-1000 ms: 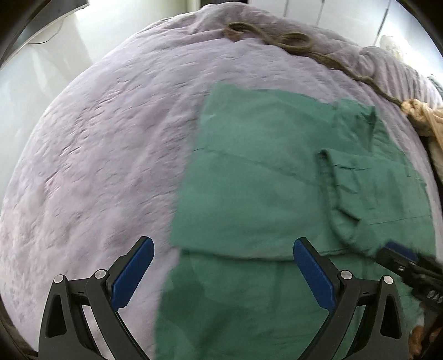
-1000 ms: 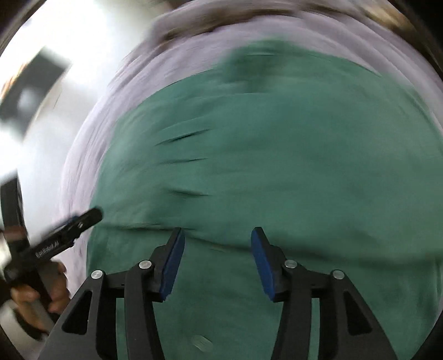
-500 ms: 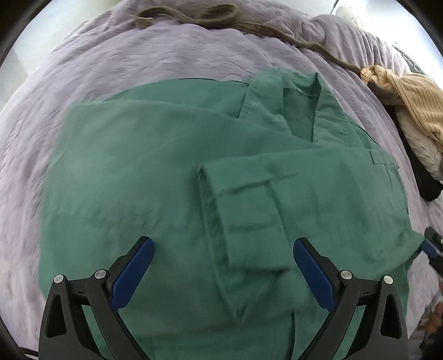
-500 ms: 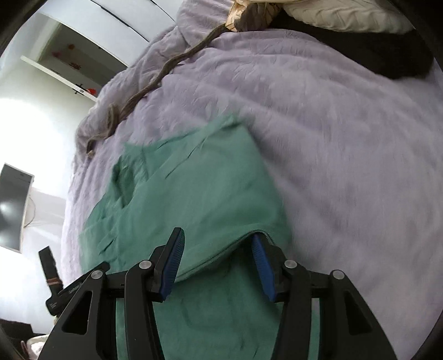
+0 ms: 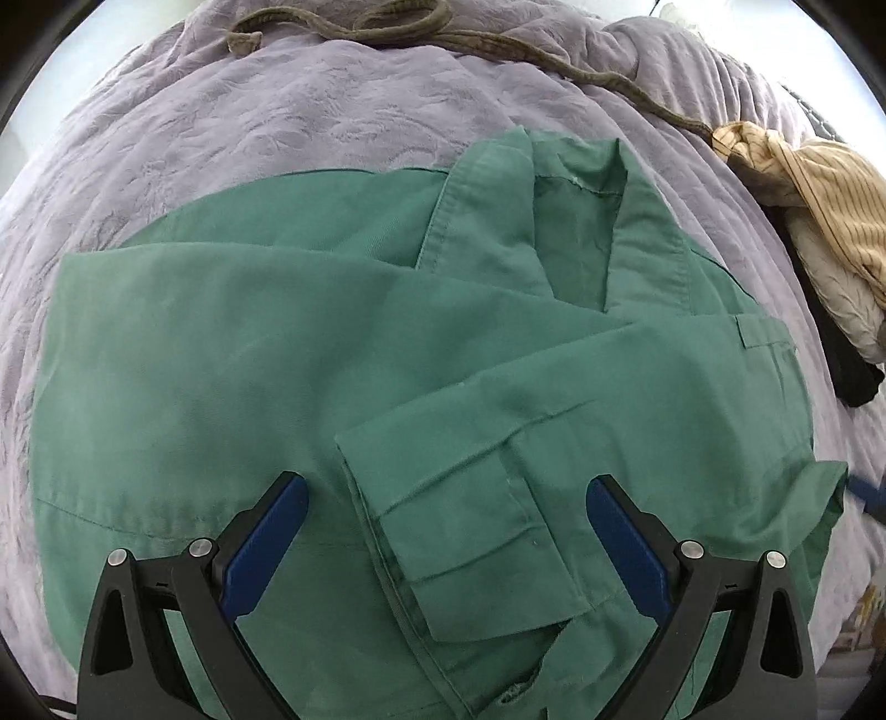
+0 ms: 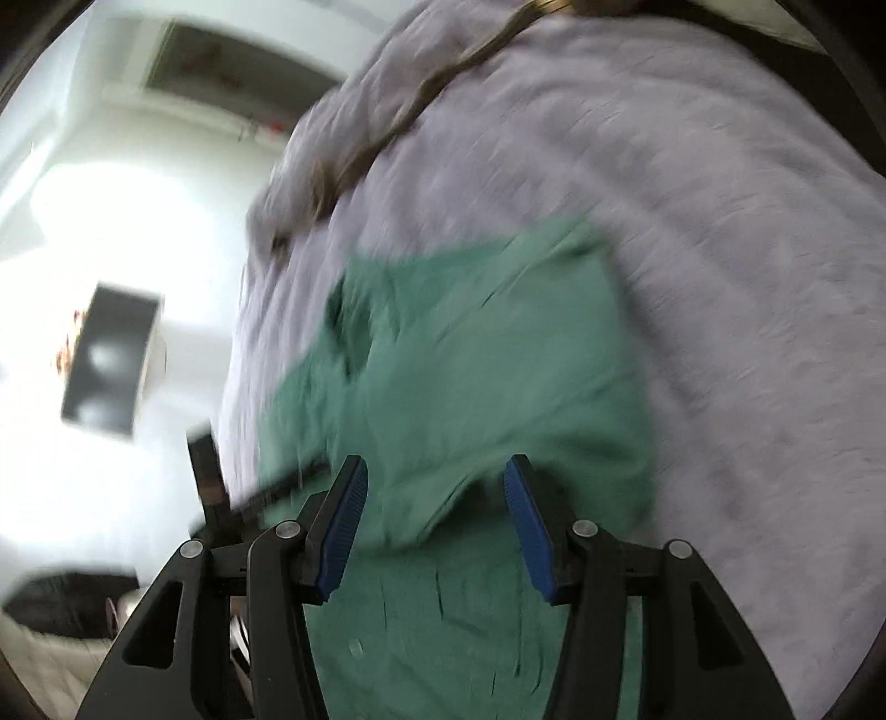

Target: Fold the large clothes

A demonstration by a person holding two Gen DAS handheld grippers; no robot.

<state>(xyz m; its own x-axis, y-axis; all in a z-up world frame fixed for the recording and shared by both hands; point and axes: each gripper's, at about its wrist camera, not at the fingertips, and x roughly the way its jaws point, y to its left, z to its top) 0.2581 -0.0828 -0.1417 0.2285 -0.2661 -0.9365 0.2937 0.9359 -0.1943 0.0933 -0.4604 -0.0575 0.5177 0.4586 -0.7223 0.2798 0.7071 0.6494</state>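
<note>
Since a second ago the left view has swung from the shirt's left edge to centre over it; the right view has pulled back from a close fill of green cloth to its right edge. Green shirt [image 5: 288,354]: lying flat on the purple bedspread [image 5: 288,127], collar [image 5: 576,199] at 12 o'clock, one sleeve [image 5: 476,498] folded across the front. Left gripper [image 5: 447,545]: jaws wide apart above the sleeve cuff, gripping nothing. Right gripper [image 6: 434,526]: jaws about half apart, a raised fold of shirt [image 6: 476,387] between them, pads not pressing; view blurred. Brown cord [image 5: 387,27] at 12 o'clock; tan striped garment [image 5: 819,221] at 2 o'clock.
</note>
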